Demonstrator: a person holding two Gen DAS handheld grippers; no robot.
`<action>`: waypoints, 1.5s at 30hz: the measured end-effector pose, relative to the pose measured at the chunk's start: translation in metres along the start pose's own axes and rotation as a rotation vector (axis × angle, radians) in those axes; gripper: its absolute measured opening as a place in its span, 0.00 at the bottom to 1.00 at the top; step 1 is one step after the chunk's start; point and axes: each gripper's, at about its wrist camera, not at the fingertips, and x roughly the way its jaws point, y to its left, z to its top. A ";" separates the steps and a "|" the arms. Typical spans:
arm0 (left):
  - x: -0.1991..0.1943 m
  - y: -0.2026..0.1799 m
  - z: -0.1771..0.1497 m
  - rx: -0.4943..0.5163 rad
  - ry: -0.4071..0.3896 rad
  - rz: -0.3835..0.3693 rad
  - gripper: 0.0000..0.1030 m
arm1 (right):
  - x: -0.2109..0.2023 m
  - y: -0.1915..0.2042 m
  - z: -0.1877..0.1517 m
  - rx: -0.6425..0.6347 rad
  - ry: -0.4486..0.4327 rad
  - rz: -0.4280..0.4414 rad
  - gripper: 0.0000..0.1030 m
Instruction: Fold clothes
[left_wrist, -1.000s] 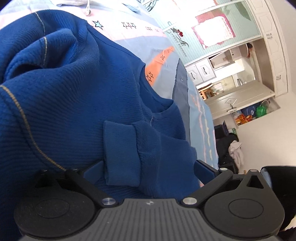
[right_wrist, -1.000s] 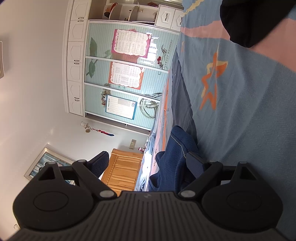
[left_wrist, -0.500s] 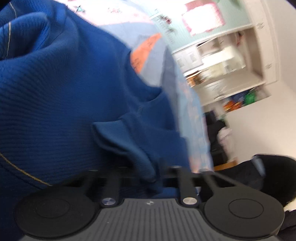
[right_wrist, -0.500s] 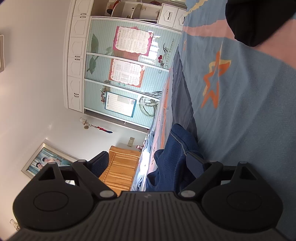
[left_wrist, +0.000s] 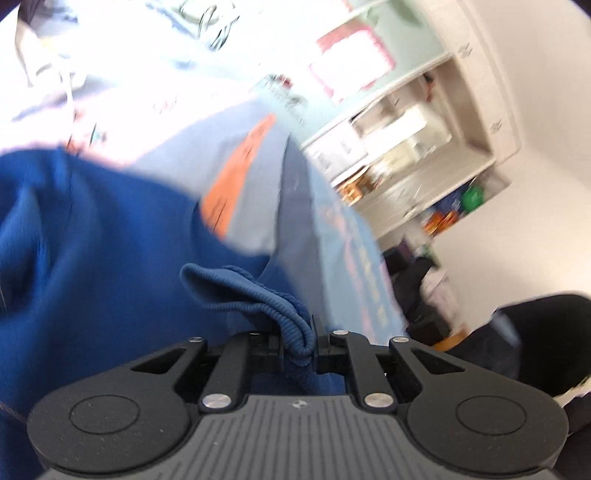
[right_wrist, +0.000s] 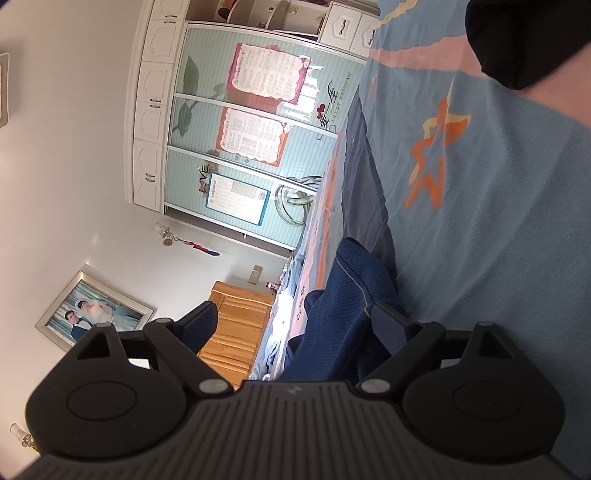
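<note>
While the left gripper (left_wrist: 298, 343) is clamped tight on the ribbed cuff (left_wrist: 255, 295) of the blue sweater (left_wrist: 92, 258), the job in hand looks like carrying that sleeve across the body of the garment. The cuff bunches between the jaws and pokes out ahead of them, so the hold seems sound; the sweater itself lies on the bed sheet (left_wrist: 266, 192), a pale blue cloth with orange marks. To do this well, I would lift only enough to clear the fabric underneath, draw the sleeve straight over the chest without twisting it, and let go once the cuff lies flat. The left view is blurred, so how the rest of the sleeve hangs is hard to tell.

The right gripper (right_wrist: 295, 328) stands wide and holds nothing, with a fold of the sweater (right_wrist: 343, 295) rising between its fingers, the right one just beside the cloth. It could pin the shoulder so the body does not drag along.

As for containers, the wardrobe (right_wrist: 236, 122) has shut doors and open shelves above; what sits on them is too small to name.
</note>
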 end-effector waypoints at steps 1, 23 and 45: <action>-0.004 0.003 0.004 0.012 -0.006 0.047 0.13 | 0.001 0.000 0.000 -0.001 0.008 0.002 0.88; -0.062 0.018 -0.036 0.092 0.341 0.172 0.66 | 0.005 -0.005 0.001 0.096 0.013 0.075 0.90; 0.102 -0.023 -0.056 0.109 0.185 0.086 0.90 | 0.027 0.006 -0.038 0.238 0.103 0.086 0.94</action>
